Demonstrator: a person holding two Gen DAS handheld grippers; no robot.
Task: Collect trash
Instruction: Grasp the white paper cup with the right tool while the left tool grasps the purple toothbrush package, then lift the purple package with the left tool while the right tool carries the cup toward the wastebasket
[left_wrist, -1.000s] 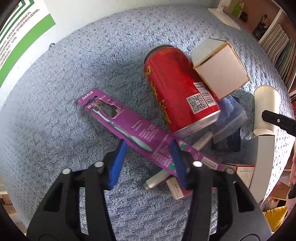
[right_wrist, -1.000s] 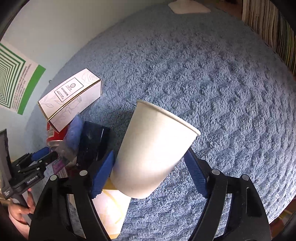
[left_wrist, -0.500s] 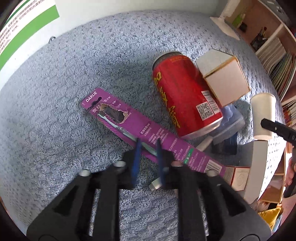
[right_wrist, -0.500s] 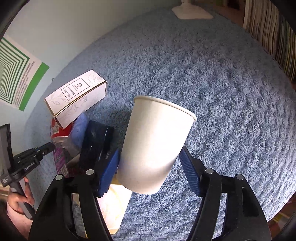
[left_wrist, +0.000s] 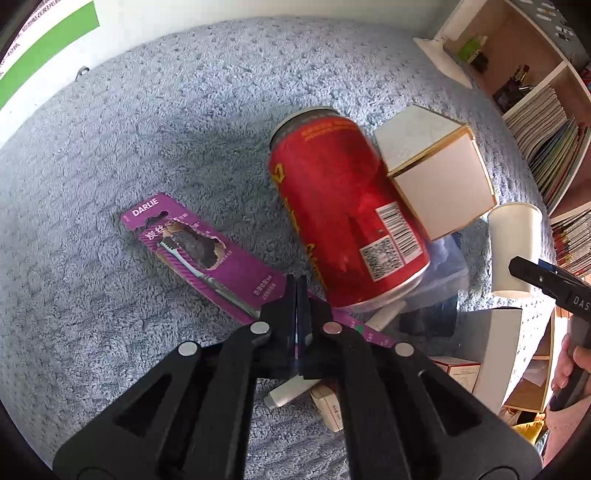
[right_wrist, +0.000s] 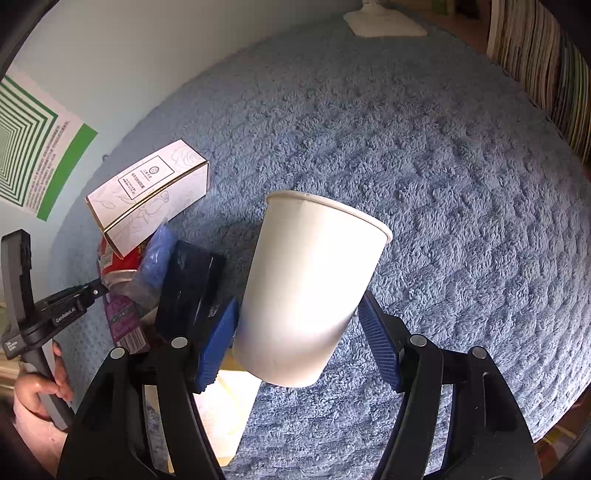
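On the blue carpet lies a pile of trash. A purple toothbrush package lies flat, and my left gripper is shut on its lower part. A red can lies on its side beside a white carton. A white paper cup lies on the carpet between the blue pads of my right gripper. The pads sit close to the cup's sides, with a small gap on the right. The cup also shows in the left wrist view.
A dark box, a clear plastic bag, a white tube and small cartons lie in the pile. A bookshelf stands at the right. A wall with a green poster is behind.
My left gripper closed from wide open onto the purple package. My right gripper narrowed around the paper cup.
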